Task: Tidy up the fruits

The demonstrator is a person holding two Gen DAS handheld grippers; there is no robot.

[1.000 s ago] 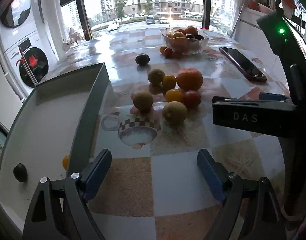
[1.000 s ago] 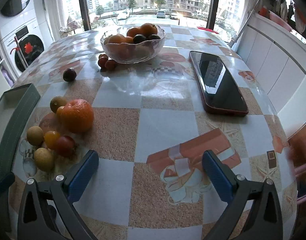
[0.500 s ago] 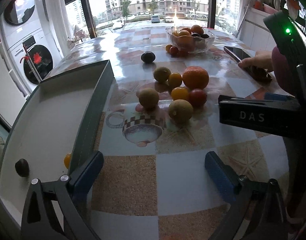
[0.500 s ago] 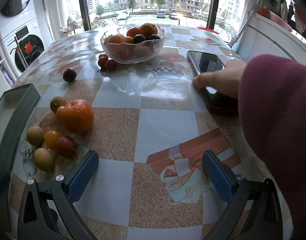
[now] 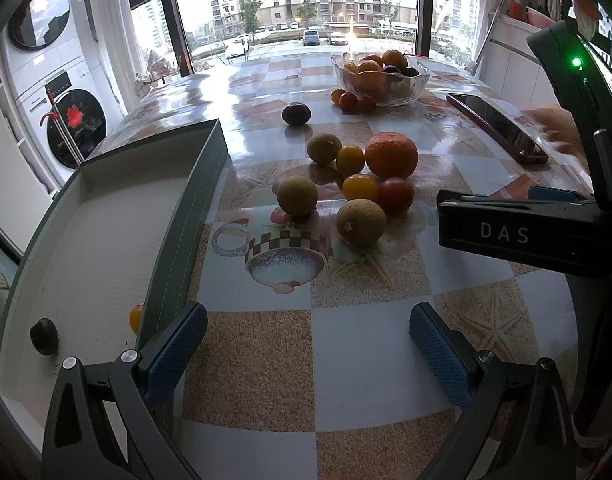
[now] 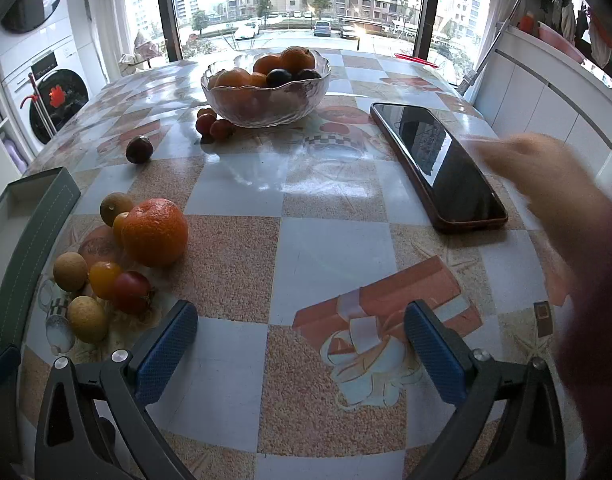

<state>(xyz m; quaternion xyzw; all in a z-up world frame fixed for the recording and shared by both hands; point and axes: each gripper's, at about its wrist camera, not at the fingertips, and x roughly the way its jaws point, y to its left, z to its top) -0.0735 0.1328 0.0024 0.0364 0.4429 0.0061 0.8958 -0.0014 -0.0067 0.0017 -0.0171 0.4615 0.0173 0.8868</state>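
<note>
A cluster of loose fruit lies mid-table: a large orange, a red tomato, yellow tomatoes and brownish round fruits. A dark plum lies apart, farther back. A grey-green box at the left holds a dark fruit and a small orange one. A glass bowl of fruit stands at the back. My left gripper is open and empty, short of the cluster. My right gripper is open and empty over bare tablecloth.
A black phone lies at the right of the table, with a person's blurred hand beside it. The right gripper's body shows in the left wrist view. Small tomatoes lie by the bowl. Washing machines stand at the far left.
The hand that touched the phone has drawn back to the right and off it. The left gripper has shifted slightly closer to the fruit. The right gripper has not moved.
</note>
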